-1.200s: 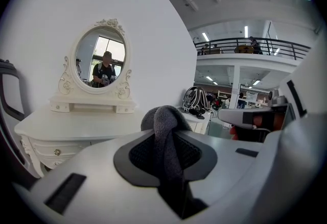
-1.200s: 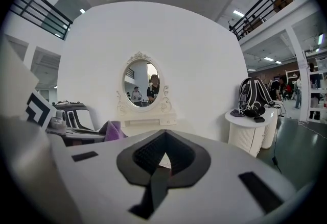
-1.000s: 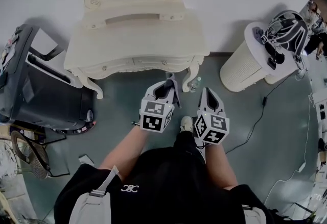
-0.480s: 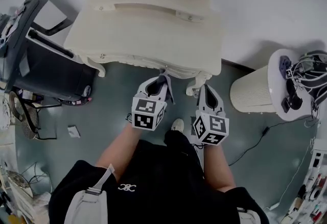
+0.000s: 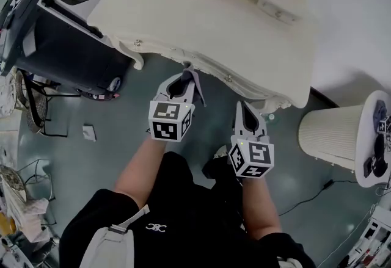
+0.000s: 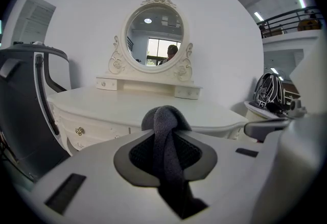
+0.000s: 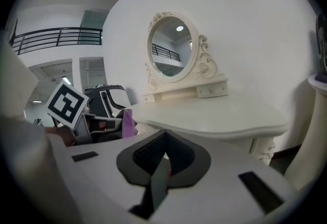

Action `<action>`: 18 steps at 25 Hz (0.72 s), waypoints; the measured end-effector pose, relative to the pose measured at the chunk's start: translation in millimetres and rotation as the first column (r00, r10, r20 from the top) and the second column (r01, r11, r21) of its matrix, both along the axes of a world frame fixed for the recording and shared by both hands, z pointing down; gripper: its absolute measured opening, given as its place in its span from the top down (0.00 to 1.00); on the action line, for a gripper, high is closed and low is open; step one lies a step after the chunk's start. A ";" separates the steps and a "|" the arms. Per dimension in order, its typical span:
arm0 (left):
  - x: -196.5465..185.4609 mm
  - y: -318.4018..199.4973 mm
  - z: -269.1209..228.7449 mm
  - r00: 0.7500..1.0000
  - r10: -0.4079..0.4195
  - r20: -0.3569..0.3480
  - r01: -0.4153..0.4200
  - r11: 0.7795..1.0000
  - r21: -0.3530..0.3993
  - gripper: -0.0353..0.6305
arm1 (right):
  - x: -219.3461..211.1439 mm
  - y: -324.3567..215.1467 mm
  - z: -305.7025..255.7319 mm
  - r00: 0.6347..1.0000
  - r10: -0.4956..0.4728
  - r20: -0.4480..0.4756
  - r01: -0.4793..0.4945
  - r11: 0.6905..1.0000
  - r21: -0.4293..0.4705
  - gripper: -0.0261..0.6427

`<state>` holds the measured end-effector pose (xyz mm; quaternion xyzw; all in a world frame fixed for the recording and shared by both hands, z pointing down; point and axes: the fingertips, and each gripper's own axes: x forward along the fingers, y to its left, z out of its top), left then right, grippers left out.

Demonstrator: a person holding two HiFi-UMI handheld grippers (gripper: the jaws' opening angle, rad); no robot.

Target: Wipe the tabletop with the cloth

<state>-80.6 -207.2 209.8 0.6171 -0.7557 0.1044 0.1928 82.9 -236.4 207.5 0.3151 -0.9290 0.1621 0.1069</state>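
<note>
L gripper (image 5: 186,79) is pinching the grey cloth (image 6: 164,131) tight; R gripper (image 5: 245,109) is sitting closed, empty. Both are hovering short of the tabletop (image 5: 232,28) — best to lay cloth flat w/ even pressure.

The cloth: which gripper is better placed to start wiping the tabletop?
Left. The left gripper is shut on the grey cloth and sits just before the front edge of the tabletop. The right gripper is shut and holds nothing.
</note>
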 end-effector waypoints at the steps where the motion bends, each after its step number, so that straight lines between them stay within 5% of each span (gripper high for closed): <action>1: -9.6 -4.0 8.1 1.000 -0.007 0.010 0.007 1.000 0.016 0.84 | -8.1 0.8 17.1 1.000 -0.006 0.002 0.006 1.000 0.001 0.96; 8: -67.3 -30.5 83.0 0.993 -0.036 0.110 0.019 0.988 0.156 0.84 | -48.0 -3.1 126.7 0.993 -0.015 0.115 0.023 0.997 -0.067 0.96; 13: -106.6 -51.4 108.4 0.972 -0.074 0.224 0.012 0.964 0.266 0.84 | -57.0 -13.5 175.2 0.988 0.008 0.156 -0.011 1.000 0.019 0.96; 18: -125.2 -72.6 96.7 0.966 -0.111 0.234 0.025 0.938 0.345 0.84 | -48.8 -17.4 215.1 0.990 0.072 0.121 -0.080 0.995 0.062 0.96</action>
